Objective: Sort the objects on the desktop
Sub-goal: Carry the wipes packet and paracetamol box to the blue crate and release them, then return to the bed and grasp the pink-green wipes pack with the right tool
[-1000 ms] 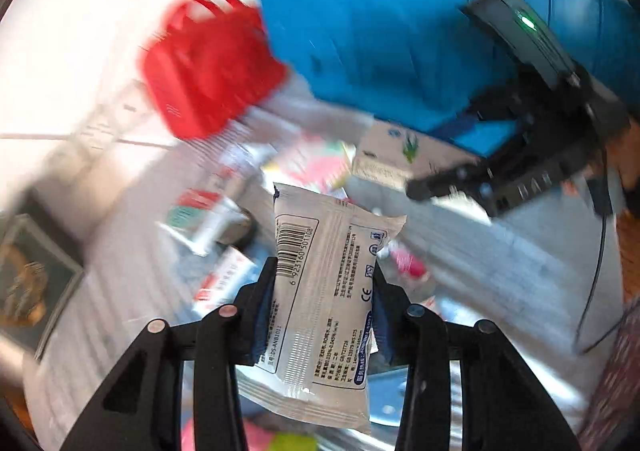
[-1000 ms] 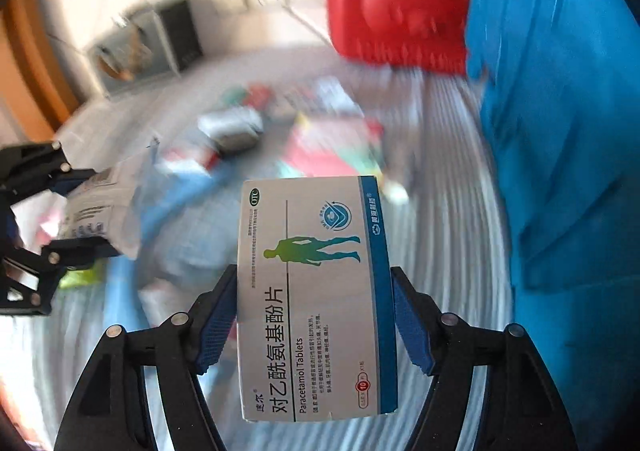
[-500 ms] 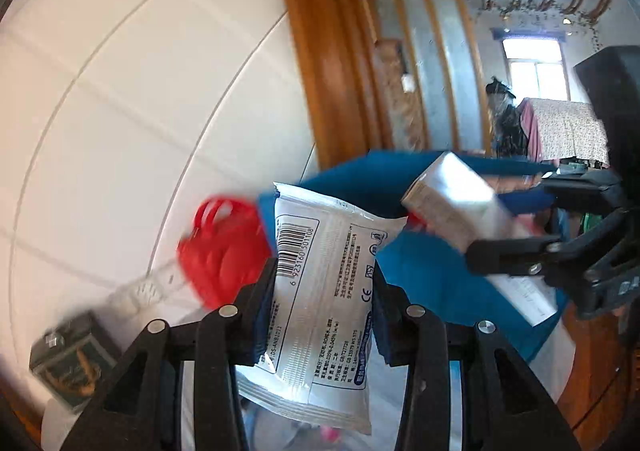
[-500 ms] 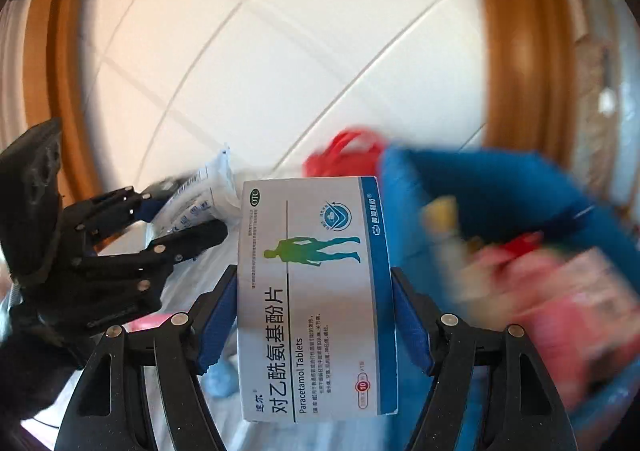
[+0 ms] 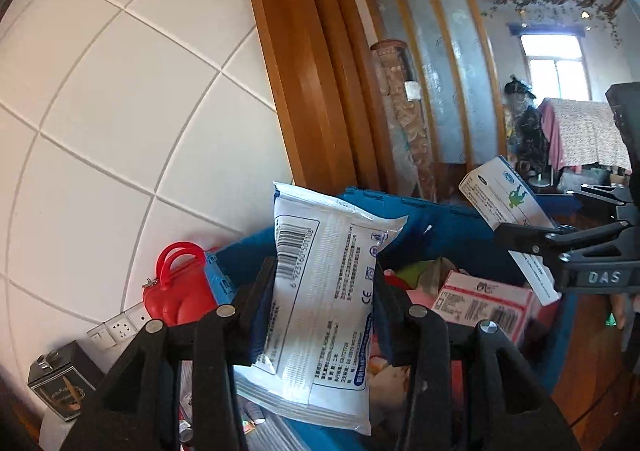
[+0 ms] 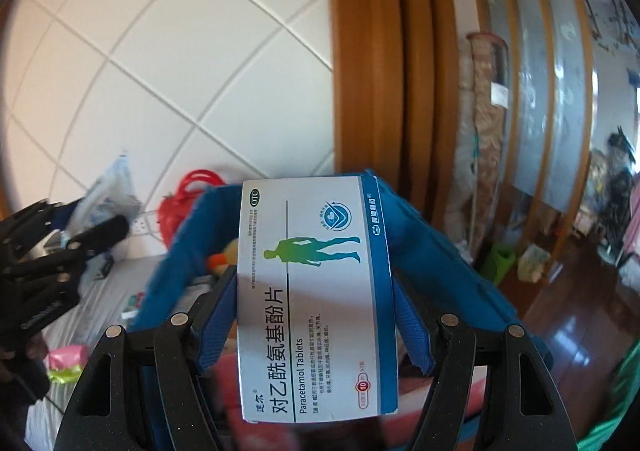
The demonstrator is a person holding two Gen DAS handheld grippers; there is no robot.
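Note:
My left gripper [image 5: 320,315] is shut on a white plastic packet with a barcode [image 5: 320,291], held upright above the near edge of the blue bin [image 5: 440,227]. My right gripper [image 6: 316,315] is shut on a white and blue paracetamol tablet box [image 6: 312,291], held over the same blue bin [image 6: 440,271]. The right gripper and its box also show at the right of the left wrist view [image 5: 508,211]. The left gripper with its packet shows at the left of the right wrist view [image 6: 108,203].
The bin holds a pink box [image 5: 480,299] and other packets. A red handbag [image 5: 176,291] stands left of the bin against the white tiled wall. A dark box [image 5: 60,383] and a wall socket [image 5: 120,327] are further left. Small items lie on the grey desk [image 6: 100,291].
Both grippers have lifted from over the cluttered desk and tilted up with their items. They now sit over the blue bin, the right one closer to its middle.

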